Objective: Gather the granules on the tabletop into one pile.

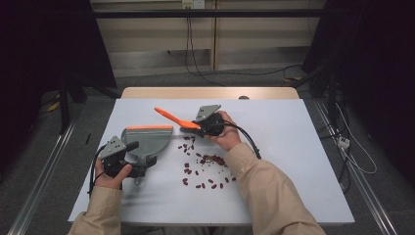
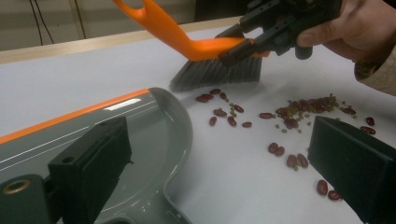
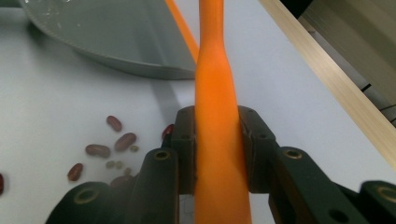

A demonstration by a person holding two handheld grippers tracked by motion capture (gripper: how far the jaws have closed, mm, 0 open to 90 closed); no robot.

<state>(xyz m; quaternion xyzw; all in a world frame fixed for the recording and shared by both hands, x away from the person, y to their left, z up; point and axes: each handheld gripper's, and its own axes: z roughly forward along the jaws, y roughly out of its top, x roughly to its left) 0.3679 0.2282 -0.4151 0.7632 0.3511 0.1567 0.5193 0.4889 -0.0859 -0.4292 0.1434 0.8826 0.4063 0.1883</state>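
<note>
Just one brush (image 1: 172, 118) (one dustpan (image 1: 146, 140))

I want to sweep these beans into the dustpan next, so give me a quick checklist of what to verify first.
1. Right claw clamped on brush handle: ok.
2. Left claw gripping dustpan: cannot tell; its jaws stand apart in the left gripper view.
3. Dustpan's orange lip toward the beans: not ok, it faces the table's far side.
4. Bristles near the beans: ok.
5. Beans all on the table: ok.
</note>
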